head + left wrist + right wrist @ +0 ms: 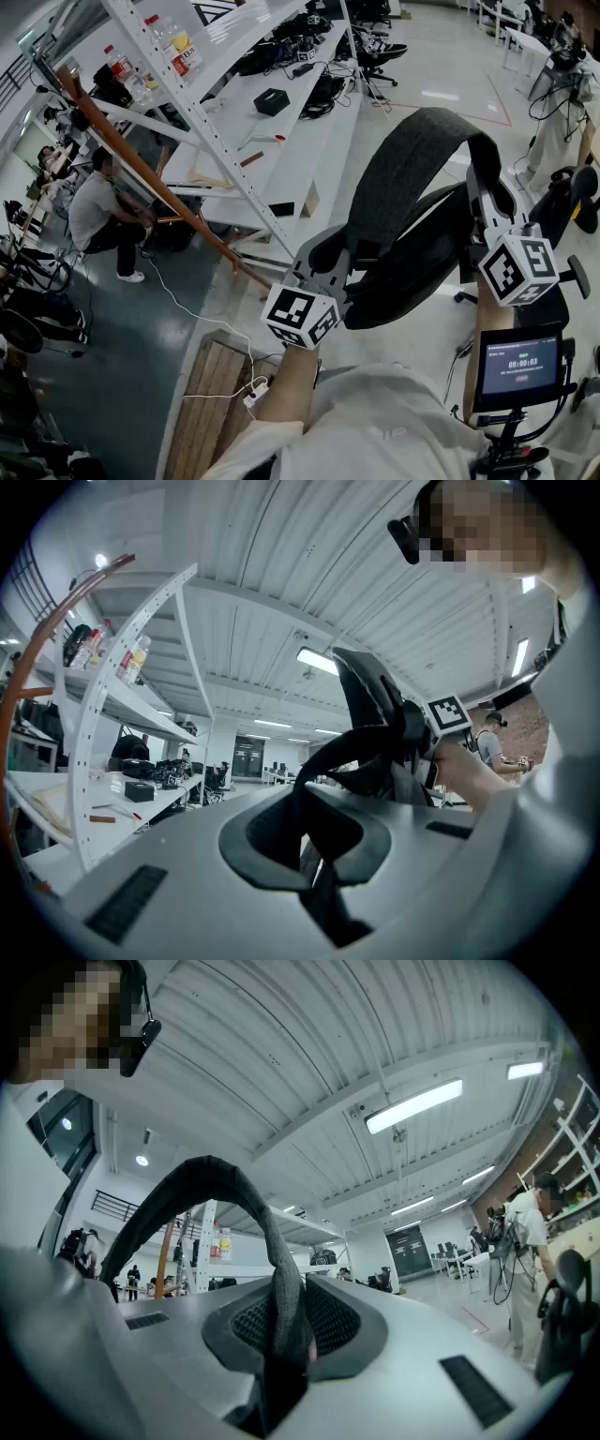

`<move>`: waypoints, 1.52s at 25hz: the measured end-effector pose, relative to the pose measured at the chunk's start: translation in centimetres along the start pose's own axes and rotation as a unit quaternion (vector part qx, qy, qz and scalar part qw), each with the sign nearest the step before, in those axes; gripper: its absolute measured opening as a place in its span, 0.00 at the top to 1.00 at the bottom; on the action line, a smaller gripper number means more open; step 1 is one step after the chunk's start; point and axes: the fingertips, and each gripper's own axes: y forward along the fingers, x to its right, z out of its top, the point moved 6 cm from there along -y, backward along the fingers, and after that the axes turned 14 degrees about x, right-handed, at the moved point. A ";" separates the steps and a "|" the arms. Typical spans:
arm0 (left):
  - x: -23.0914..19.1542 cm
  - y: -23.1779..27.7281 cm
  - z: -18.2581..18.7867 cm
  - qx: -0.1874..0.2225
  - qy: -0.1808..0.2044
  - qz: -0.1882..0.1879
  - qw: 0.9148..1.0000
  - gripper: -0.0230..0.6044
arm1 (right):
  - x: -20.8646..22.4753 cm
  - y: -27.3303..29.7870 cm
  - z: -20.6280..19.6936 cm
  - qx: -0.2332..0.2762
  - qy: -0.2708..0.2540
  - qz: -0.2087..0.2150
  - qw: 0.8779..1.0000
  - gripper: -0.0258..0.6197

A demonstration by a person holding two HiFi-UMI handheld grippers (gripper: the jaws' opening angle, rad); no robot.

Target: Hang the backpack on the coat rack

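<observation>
Clamped black webbing strap (328,752) in left claw (305,846), grey padded shoulder strap (206,1171) in right claw (281,1335); slung black fabric backpack (422,267) between.

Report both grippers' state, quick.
Left gripper: shut on the backpack's black strap.
Right gripper: shut on the grey shoulder strap.

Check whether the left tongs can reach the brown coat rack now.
Probably yes: the left tongs, shut on the backpack strap, have nothing visible between them and the coat rack.
</observation>
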 end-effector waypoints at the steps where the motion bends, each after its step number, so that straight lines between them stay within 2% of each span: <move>1: -0.8 -0.6 0.6 0.002 0.000 0.003 1.000 0.94 | -1.1 0.6 0.1 0.000 -0.002 0.002 1.000 0.86; 7: -7.2 -5.4 3.2 0.014 0.004 0.023 1.000 0.94 | -9.2 3.9 -1.7 0.002 -0.006 0.023 1.000 0.86; 12: -13.4 -10.5 5.2 0.027 0.012 0.056 0.998 0.94 | -16.7 7.1 -4.3 -0.001 0.006 0.050 0.999 0.86; 22: -22.8 -20.7 8.8 0.045 0.030 0.123 0.991 0.94 | -30.5 12.0 -8.8 -0.003 0.017 0.101 0.995 0.87; 28: -26.1 -25.6 11.4 0.054 0.030 0.168 0.984 0.94 | -36.9 14.5 -10.1 -0.006 0.036 0.135 0.990 0.87; 31: -27.0 -27.6 12.2 0.055 0.045 0.193 0.979 0.94 | -39.6 15.3 -10.9 -0.009 0.049 0.159 0.986 0.87; 38: -28.9 -27.1 12.7 0.049 0.082 0.241 0.966 0.94 | -41.4 19.5 -12.9 -0.010 0.078 0.204 0.976 0.87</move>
